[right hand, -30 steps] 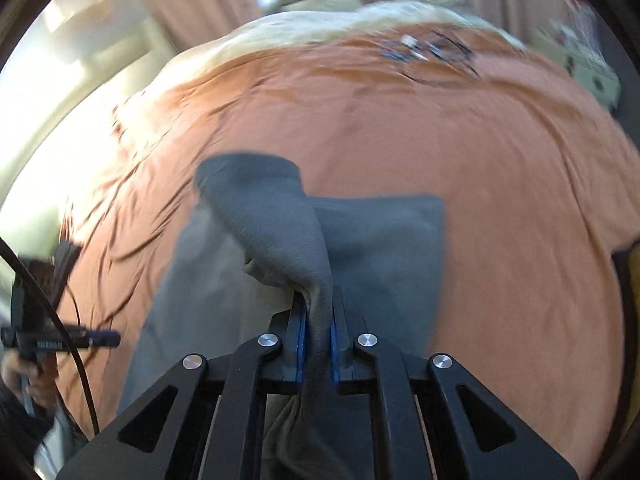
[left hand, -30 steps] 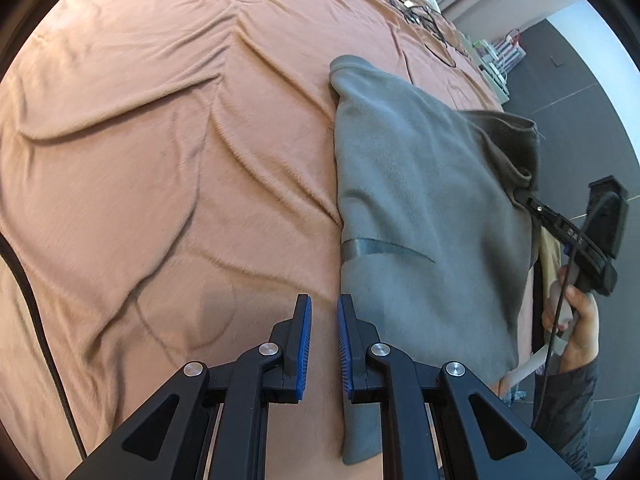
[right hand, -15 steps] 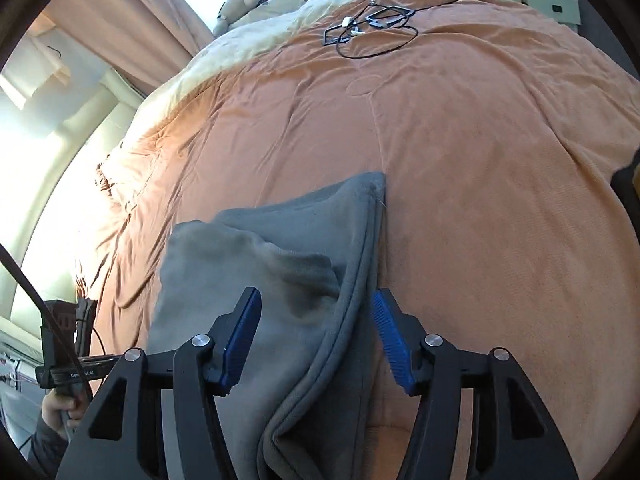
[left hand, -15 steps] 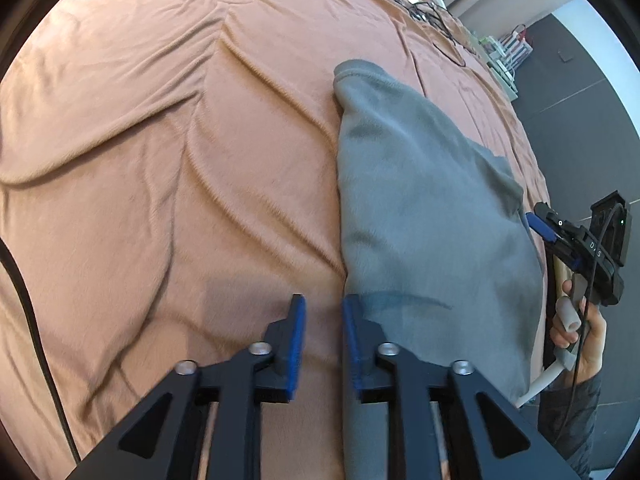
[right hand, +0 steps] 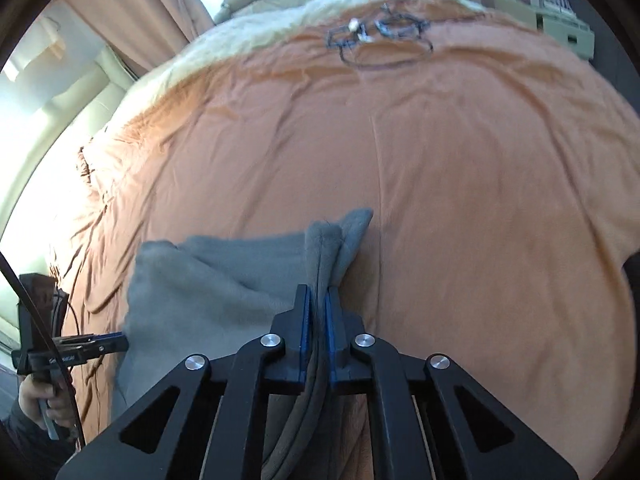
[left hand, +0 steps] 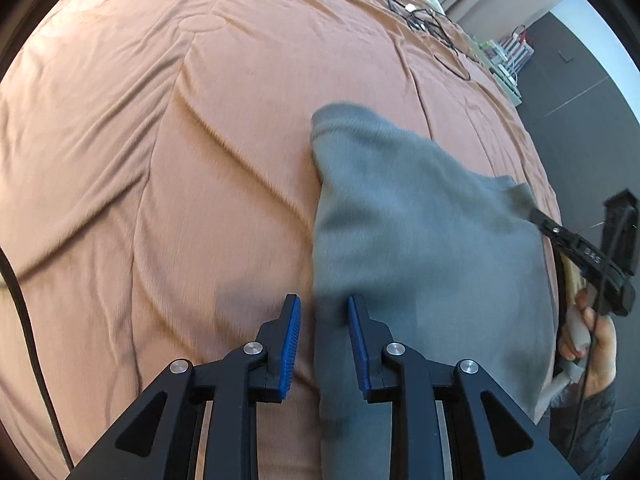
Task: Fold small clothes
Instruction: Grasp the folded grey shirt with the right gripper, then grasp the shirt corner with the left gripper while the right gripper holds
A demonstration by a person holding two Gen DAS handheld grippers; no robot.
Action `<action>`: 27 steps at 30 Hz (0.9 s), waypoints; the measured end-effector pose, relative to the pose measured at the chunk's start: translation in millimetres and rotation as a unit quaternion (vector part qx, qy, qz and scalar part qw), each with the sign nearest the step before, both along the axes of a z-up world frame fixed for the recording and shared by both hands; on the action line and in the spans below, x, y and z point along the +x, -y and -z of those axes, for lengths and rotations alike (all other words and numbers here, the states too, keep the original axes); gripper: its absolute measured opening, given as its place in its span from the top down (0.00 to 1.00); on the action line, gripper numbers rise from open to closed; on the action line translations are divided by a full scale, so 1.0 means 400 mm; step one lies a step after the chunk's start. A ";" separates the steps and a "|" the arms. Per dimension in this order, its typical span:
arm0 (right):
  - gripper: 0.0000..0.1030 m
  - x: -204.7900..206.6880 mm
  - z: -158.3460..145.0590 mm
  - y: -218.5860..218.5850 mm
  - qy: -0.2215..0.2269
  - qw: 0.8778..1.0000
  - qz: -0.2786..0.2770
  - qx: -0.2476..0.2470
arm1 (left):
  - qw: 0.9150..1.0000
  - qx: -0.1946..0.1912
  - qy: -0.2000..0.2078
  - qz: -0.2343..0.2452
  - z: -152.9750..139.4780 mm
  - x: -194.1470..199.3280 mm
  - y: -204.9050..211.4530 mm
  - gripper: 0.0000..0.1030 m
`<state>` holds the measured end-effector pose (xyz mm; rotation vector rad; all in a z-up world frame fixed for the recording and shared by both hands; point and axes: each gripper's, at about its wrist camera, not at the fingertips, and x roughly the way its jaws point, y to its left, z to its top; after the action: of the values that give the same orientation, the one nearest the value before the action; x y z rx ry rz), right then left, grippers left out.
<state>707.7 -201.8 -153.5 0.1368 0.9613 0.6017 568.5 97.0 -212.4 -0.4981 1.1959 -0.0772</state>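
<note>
A grey fleece garment [left hand: 420, 240] lies folded lengthwise on the orange bedspread [left hand: 160, 160]. In the left wrist view, my left gripper [left hand: 323, 304] hangs over the garment's left edge. Its jaws stand a little apart, with the cloth's edge between them and a gap at the left pad. In the right wrist view, my right gripper [right hand: 317, 294] is shut on a bunched ridge at the garment's [right hand: 208, 288] right edge. Each view shows the other gripper at the garment's far side: the right gripper [left hand: 536, 214] and the left gripper [right hand: 122, 345].
A tangle of black cables [right hand: 380, 36] lies near the bed's far end, with pillows and a soft toy behind it. The person's hand [left hand: 592, 340] holds the right gripper's handle at the bed's edge. A black cord [left hand: 24, 320] runs down the left.
My right gripper let go of the raised fold, opened wide, then shut on the garment's right edge. My left gripper opened a little and moved onto the left edge. The garment now lies flatter.
</note>
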 end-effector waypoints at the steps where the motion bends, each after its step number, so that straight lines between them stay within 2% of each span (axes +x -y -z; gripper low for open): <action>1: 1.00 -0.001 -0.008 0.005 0.009 1.000 0.005 0.001 | 1.000 0.001 0.002 0.000 0.000 0.011 -0.001 0.75; 4: 1.00 -0.002 -0.010 0.026 0.016 1.000 0.008 0.021 | 1.000 0.010 0.005 -0.002 0.007 0.044 -0.002 0.75; 6: 1.00 0.010 0.009 0.026 0.015 1.000 0.017 0.007 | 1.000 0.014 0.008 -0.004 0.010 0.058 -0.006 0.74; 10: 1.00 0.019 0.037 0.013 0.007 1.000 0.025 0.016 | 1.000 0.018 0.018 -0.014 0.012 0.091 -0.018 0.73; 14: 1.00 0.033 0.042 -0.018 0.017 0.999 0.032 -0.006 | 0.999 0.030 0.022 -0.015 0.019 0.126 -0.020 0.71; 20: 1.00 0.024 0.019 -0.005 0.035 0.998 0.027 0.053 | 0.998 0.034 0.043 -0.019 0.008 0.156 -0.027 0.68; 23: 1.00 0.040 0.070 0.005 0.011 0.999 0.042 0.029 | 0.998 0.039 0.044 -0.024 0.018 0.168 -0.034 0.70; 24: 0.99 0.051 0.096 0.002 -0.015 0.999 0.044 0.016 | 0.998 0.041 0.043 -0.030 0.019 0.171 -0.036 0.70; 25: 0.97 0.055 0.109 0.009 -0.032 0.998 0.048 0.016 | 0.998 0.039 0.043 -0.034 0.017 0.173 -0.039 0.70; 26: 0.87 0.056 0.113 0.014 -0.041 0.998 0.053 0.018 | 0.998 0.035 0.042 -0.038 0.014 0.173 -0.042 0.70; 27: 0.66 0.052 0.110 0.021 -0.042 0.997 0.057 0.017 | 0.998 0.034 0.042 -0.038 0.010 0.171 -0.044 0.70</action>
<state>728.5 -210.1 -197.5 0.2458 1.0174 0.5109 636.7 114.5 -216.3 -0.4766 1.0932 0.0073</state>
